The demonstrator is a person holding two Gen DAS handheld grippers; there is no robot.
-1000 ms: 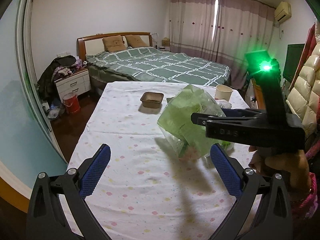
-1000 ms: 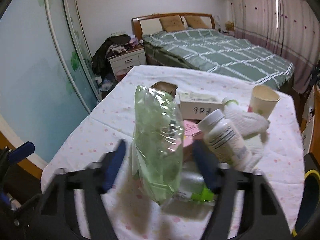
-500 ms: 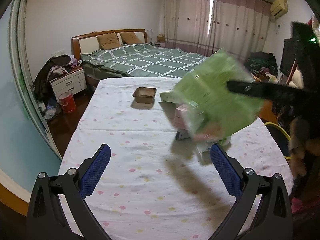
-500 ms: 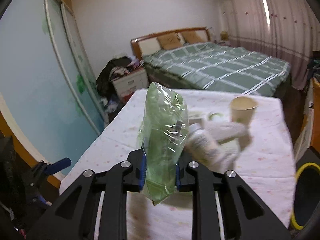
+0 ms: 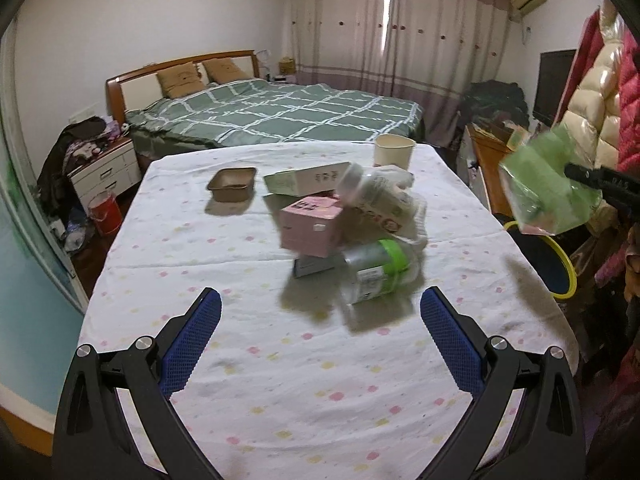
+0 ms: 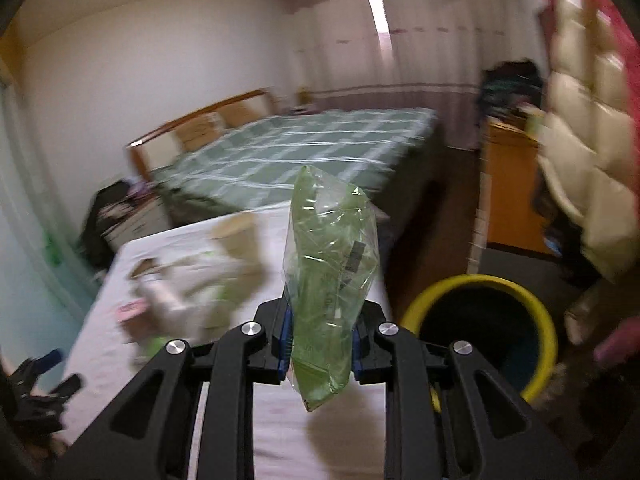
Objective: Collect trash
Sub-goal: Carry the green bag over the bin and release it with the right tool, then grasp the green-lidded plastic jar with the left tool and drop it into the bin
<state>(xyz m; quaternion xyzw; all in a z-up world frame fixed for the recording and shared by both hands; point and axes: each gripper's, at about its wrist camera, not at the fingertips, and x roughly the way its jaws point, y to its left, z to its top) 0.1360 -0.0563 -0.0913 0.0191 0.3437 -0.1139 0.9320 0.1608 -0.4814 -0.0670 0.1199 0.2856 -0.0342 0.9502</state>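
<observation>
Seen from the left wrist, the left gripper (image 5: 320, 344) hangs released over the cloth-covered counter (image 5: 248, 380), nothing between its blue pads, aimed at the litter left to collect: a clear bottle with a green cap (image 5: 376, 272) lying on its side, a pink box (image 5: 312, 230), a white bottle (image 5: 376, 196) propped on the heap, a pale green carton (image 5: 308, 182), a brown tray (image 5: 232, 189) and a paper cup (image 5: 394, 152) near the far edge. At the frame's right, the green plastic bag (image 5: 548, 192) hangs off the counter's edge, above the yellow-rimmed bin (image 5: 560, 264) on the floor. From the right wrist, the right gripper (image 6: 320, 344) is clenched on that bag (image 6: 332, 276), pinched low so it stands upright between the pads; the bin (image 6: 480, 280) gapes just right of it, apparently the drop point. The blurred background suggests a quick swing.
</observation>
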